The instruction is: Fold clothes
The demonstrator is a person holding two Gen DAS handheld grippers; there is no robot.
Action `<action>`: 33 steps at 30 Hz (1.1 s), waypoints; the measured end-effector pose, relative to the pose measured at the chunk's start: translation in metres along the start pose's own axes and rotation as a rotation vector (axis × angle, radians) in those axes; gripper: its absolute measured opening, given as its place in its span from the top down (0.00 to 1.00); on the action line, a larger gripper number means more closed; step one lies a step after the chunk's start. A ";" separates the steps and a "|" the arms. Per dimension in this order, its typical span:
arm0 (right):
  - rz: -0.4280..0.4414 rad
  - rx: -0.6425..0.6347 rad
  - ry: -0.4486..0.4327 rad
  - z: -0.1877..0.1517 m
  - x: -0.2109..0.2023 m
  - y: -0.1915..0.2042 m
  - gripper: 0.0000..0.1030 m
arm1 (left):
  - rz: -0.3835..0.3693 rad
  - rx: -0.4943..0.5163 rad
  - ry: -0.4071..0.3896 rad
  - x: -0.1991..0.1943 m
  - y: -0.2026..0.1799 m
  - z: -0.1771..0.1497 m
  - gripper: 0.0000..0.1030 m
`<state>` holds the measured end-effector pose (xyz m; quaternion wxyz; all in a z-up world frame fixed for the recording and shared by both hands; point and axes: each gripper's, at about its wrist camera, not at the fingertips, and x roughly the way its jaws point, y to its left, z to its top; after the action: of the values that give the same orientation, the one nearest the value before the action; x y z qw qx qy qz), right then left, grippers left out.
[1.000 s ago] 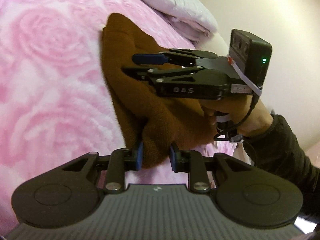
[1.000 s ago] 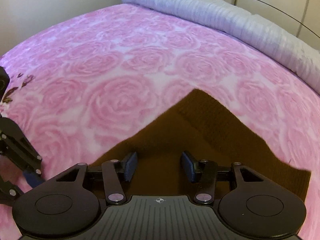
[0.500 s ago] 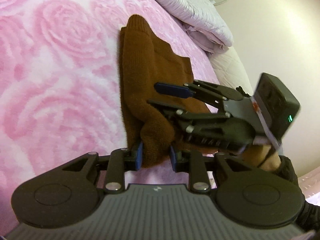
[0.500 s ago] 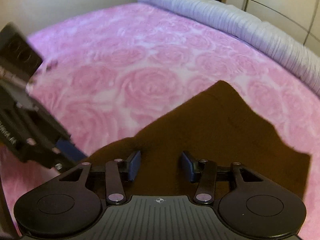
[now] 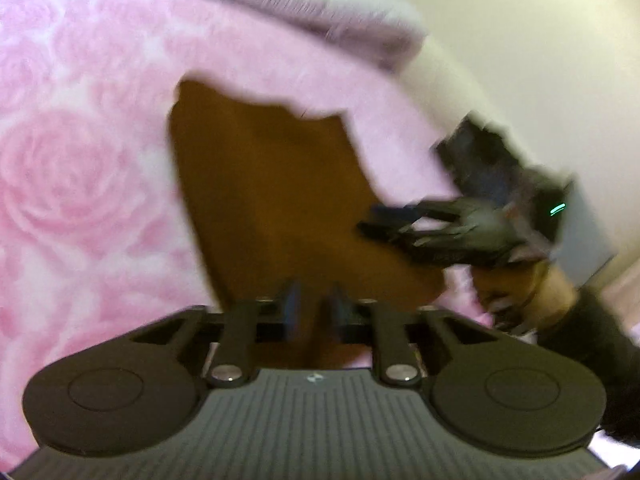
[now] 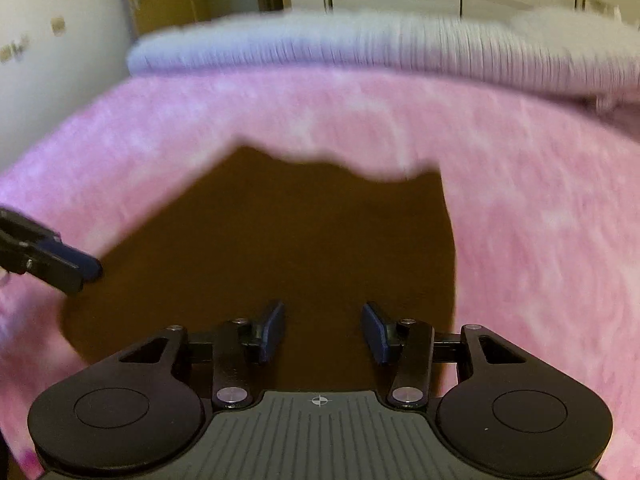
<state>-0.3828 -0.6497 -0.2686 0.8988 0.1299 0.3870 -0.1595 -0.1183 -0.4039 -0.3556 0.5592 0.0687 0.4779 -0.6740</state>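
Garment: a brown knitted piece of clothing [image 5: 272, 200] lies spread flat on the bed, its far edge wavy and uneven. In the right wrist view the same cloth [image 6: 300, 248] fills the middle of the picture.
Bed: it is covered with a soft pink blanket with a rose pattern [image 5: 80, 168]; the garment lies on the part of the blanket nearer to the cameras.
Far edge of the bed: a pale lilac ribbed quilt [image 6: 360, 48], rolled or folded in a long strip, lies across the far side, well apart from the garment.
Left tongs [image 5: 314, 308]: clenched. Brown cloth shows in the narrow gap between the blue pads, but with the blur I cannot tell if the pads really pinch it. In the right wrist view the tip of these tongs [image 6: 86, 268] comes in from the left, at the left edge of the garment.
Right tongs [image 6: 324, 332]: released, the two blue pads stand apart with nothing between them, above the near part of the brown cloth. In the left wrist view they [image 5: 384, 220] are blurred, at the right edge of the garment.
Person: a hand [image 5: 520, 284] with a dark sleeve holds the right tongs.
Sharpness: both pictures are blurred.
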 end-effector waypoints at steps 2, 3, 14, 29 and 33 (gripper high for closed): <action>0.026 0.054 -0.020 0.000 -0.005 -0.010 0.53 | -0.003 0.000 -0.001 -0.001 0.002 0.001 0.98; 0.028 0.075 -0.028 0.001 -0.011 -0.014 0.53 | -0.003 0.011 -0.009 -0.006 -0.001 0.002 0.99; -0.009 -0.398 -0.114 -0.048 -0.056 0.116 0.48 | 0.271 0.468 -0.063 -0.049 -0.036 -0.002 0.53; -0.160 -1.006 -0.094 -0.058 0.019 0.186 0.81 | 0.645 1.578 -0.028 0.022 -0.053 -0.086 0.28; -0.103 -0.875 -0.134 -0.047 -0.025 0.149 0.81 | 0.661 1.758 -0.103 0.054 -0.061 -0.092 0.27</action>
<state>-0.3721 -0.4918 -0.2656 0.8832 -0.2926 0.3650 -0.0334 -0.2283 -0.3796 -0.4040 0.4900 0.5686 -0.2715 -0.6024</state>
